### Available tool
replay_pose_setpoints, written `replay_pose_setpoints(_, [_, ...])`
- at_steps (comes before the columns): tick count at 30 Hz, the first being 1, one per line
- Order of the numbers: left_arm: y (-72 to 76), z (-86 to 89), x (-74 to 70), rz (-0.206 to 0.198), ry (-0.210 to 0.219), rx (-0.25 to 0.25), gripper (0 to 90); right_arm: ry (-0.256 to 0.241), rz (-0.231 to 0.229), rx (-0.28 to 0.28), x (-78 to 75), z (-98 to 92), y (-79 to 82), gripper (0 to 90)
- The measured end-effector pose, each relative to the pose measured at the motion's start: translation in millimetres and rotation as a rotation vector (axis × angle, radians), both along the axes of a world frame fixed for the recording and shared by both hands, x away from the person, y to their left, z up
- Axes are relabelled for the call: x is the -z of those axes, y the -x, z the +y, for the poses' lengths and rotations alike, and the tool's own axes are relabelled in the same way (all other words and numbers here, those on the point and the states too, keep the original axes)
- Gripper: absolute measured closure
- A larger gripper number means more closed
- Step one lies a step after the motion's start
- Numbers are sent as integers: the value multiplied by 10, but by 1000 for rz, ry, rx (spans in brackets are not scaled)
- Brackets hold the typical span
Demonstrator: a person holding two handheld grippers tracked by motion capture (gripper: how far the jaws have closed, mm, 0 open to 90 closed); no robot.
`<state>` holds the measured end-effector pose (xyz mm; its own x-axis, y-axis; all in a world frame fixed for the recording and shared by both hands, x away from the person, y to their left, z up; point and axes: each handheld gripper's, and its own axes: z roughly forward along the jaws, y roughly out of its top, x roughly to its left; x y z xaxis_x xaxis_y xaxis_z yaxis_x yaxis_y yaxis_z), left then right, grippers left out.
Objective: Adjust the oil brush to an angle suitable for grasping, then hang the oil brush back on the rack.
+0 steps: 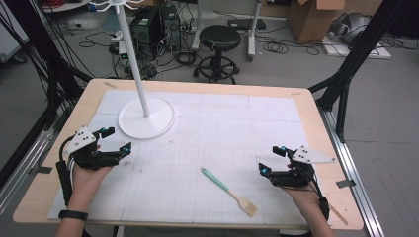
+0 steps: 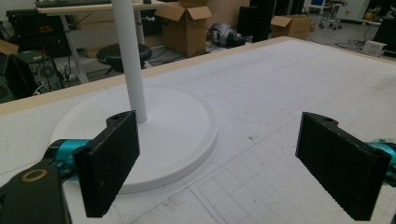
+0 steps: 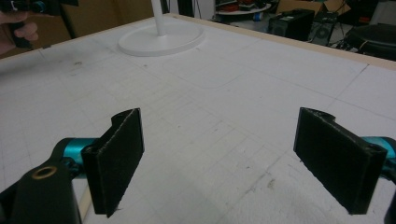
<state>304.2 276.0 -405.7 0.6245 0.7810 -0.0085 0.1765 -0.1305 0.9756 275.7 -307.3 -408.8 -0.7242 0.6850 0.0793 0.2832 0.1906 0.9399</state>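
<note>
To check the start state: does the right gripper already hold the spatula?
No, the right gripper is open and holds nothing, while the spatula lies on the white mat apart from it.

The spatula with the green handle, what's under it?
The spatula lies flat on the white gridded mat, which covers the wooden table. Nothing else shows beneath it. The strip of mat right under it is hidden.

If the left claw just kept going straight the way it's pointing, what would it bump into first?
Most likely the white stand. The left claw is open and empty, and the stand's round base lies just ahead on the table, towards its left jaw, the pole rising behind. Depth is hard to judge.
</note>
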Motion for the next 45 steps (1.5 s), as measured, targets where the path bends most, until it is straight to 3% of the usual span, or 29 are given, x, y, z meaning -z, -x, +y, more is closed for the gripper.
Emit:
replay_pose_setpoints(13, [5,39,-8,3,3,-11,142,10,12,-24,11,107,3,148])
replay_pose_setpoints(23, [14,42,-12,5,14,-5,142,72,57,-52,55,377,34,157])
replay_pose_setpoints(29, [17,50,-15,3,11,-6,142,125,96,-103,129,576,52,176])
replay_pose_setpoints(38, [18,40,-12,7,10,-1,142,177,152,-172,219,799,124,278])
replay_pose_setpoints(42, [22,37,-13,10,11,0,143,209,188,-184,261,874,165,380])
replay_pose_setpoints(45, [20,41,-13,7,8,-1,143,222,207,-188,284,901,181,401])
